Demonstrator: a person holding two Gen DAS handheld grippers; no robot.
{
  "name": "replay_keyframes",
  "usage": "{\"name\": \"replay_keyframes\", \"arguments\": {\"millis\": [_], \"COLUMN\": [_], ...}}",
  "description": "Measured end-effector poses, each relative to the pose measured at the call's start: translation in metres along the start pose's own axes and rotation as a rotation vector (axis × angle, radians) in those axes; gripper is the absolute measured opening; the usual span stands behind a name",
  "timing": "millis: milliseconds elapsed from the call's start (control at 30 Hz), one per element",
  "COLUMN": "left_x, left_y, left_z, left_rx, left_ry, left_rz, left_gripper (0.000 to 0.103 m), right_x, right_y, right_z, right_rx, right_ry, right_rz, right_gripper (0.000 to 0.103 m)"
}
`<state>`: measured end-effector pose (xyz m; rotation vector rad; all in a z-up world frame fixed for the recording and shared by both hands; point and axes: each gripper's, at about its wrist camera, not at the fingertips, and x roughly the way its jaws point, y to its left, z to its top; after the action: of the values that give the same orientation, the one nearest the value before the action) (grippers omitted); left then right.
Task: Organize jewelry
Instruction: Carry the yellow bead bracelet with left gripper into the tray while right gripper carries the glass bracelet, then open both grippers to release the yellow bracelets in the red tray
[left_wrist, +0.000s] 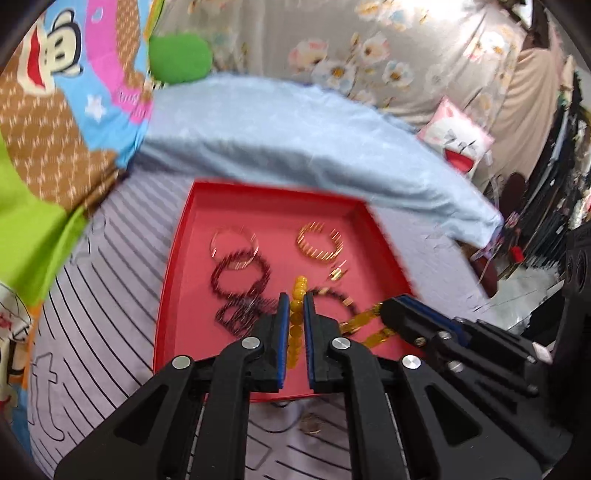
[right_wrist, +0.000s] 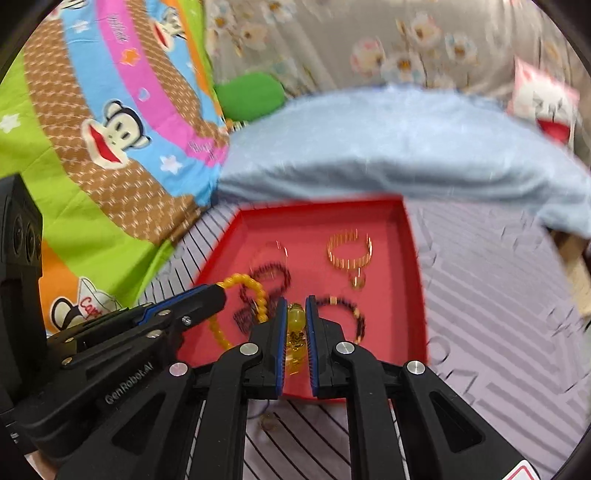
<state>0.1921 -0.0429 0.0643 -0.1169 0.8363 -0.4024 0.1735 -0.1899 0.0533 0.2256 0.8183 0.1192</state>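
Both claws, left (left_wrist: 294, 295) and right (right_wrist: 295, 301), grasp the yellow bead strand (left_wrist: 297, 288); I should lower it evenly into the red tray (left_wrist: 177, 258), clear of the dark bracelets (left_wrist: 240, 273).

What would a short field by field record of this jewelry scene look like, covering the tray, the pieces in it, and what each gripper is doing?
surface: striped bedsheet
container: red tray, open, on the sheet
held piece: yellow bead necklace
left gripper: shut on the beads
right gripper: shut on the necklace's yellow pendant end
gold bangle: far right of tray
clear bangle: far left of tray
dark bead bracelets: left middle, overlapping
image quality: motion blur
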Motion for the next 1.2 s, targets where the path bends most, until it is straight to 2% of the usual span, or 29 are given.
{"name": "replay_keyframes", "arguments": {"millis": [167,300,500,633,733,800,867,933,1200], "left_x": [0.022,0.028,0.037,0.039,0.039,0.038,0.035,0.031,0.026], "left_y": [0.015,0.021,0.021,0.021,0.021,0.018,0.014,0.011,0.002], "left_z": [-0.017,-0.023,-0.030,-0.029,-0.030,-0.031,-0.032,-0.032,-0.035], "left_rx": [0.004,0.028,0.077,0.077,0.075,0.087,0.100,0.109,0.134], "left_ry": [0.050,0.053,0.061,0.056,0.049,0.036,0.008,-0.015,-0.021], "left_rz": [0.051,0.101,0.182,0.186,0.199,0.211,0.241,0.241,0.243], "left_gripper": [0.007,0.008,0.008,0.008,0.016,0.021,0.048,0.050,0.050], "right_x": [0.015,0.019,0.022,0.020,0.018,0.015,0.014,0.012,0.006], "right_y": [-0.018,-0.022,-0.021,-0.019,-0.019,-0.020,-0.020,-0.019,-0.016], "right_z": [-0.014,-0.021,-0.024,-0.024,-0.025,-0.026,-0.026,-0.027,-0.030], "right_rx": [0.019,-0.007,-0.030,-0.038,-0.035,-0.031,-0.028,-0.029,-0.027], "right_ry": [0.036,0.044,0.045,0.036,0.027,0.017,0.012,0.009,0.004], "right_rz": [-0.042,-0.088,-0.105,-0.111,-0.112,-0.116,-0.115,-0.113,-0.106], "right_gripper": [0.010,0.010,0.010,0.010,0.016,0.024,0.029,0.031,0.031]}}
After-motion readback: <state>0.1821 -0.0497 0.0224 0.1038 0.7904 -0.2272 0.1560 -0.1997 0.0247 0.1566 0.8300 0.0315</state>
